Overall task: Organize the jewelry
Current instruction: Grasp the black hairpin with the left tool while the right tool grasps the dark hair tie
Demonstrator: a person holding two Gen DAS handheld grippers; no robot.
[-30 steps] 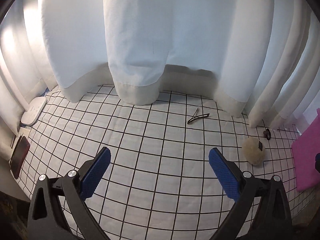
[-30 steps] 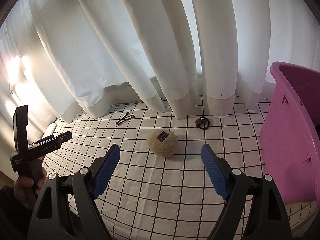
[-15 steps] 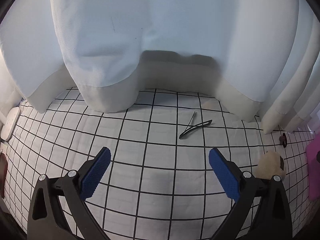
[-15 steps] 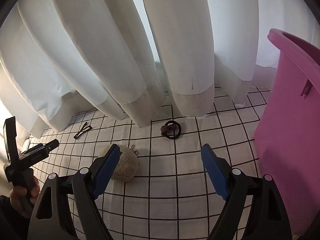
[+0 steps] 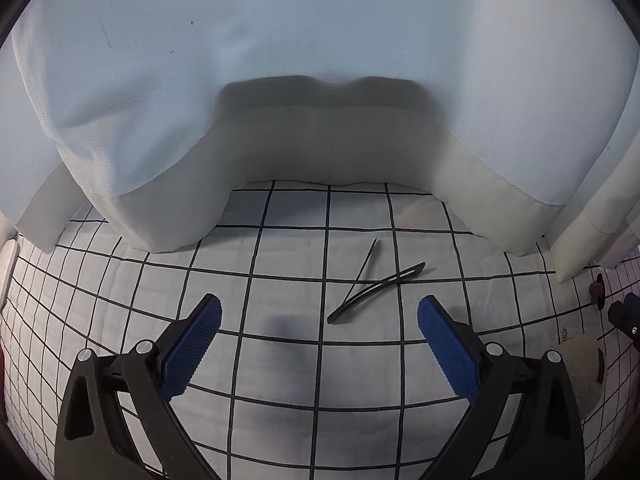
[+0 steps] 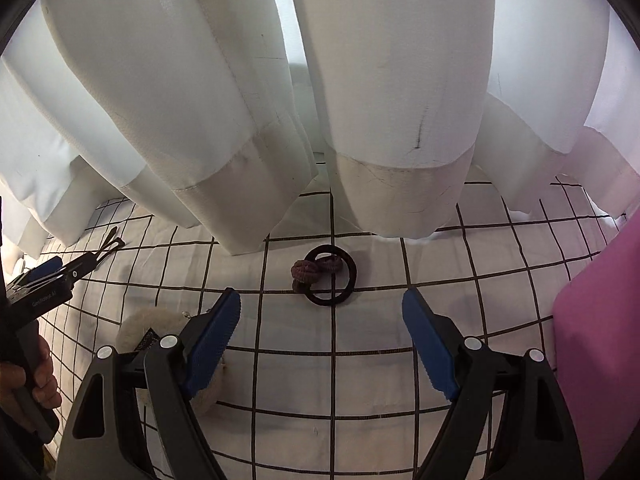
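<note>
A thin black hair clip (image 5: 374, 282) lies open on the white grid cloth (image 5: 280, 360), just ahead of my open, empty left gripper (image 5: 319, 334) and slightly right of its centre. A dark hair tie with a maroon knot (image 6: 326, 274) lies just ahead of my open, empty right gripper (image 6: 322, 330). A cream fluffy pom-pom (image 6: 138, 326) sits behind my right gripper's left finger; it also shows in the left wrist view (image 5: 580, 364). The clip (image 6: 110, 242) and left gripper (image 6: 60, 272) show at the left of the right wrist view.
White curtains (image 6: 384, 100) hang down to the cloth right behind both items. A pink bin (image 6: 600, 340) stands at the right edge of the right wrist view. The right gripper's tip (image 5: 624, 316) shows at the right edge of the left wrist view.
Both grippers have moved forward and lower. The clip now lies close in front of the left gripper, and the hair tie close in front of the right gripper. Both have stayed open.
</note>
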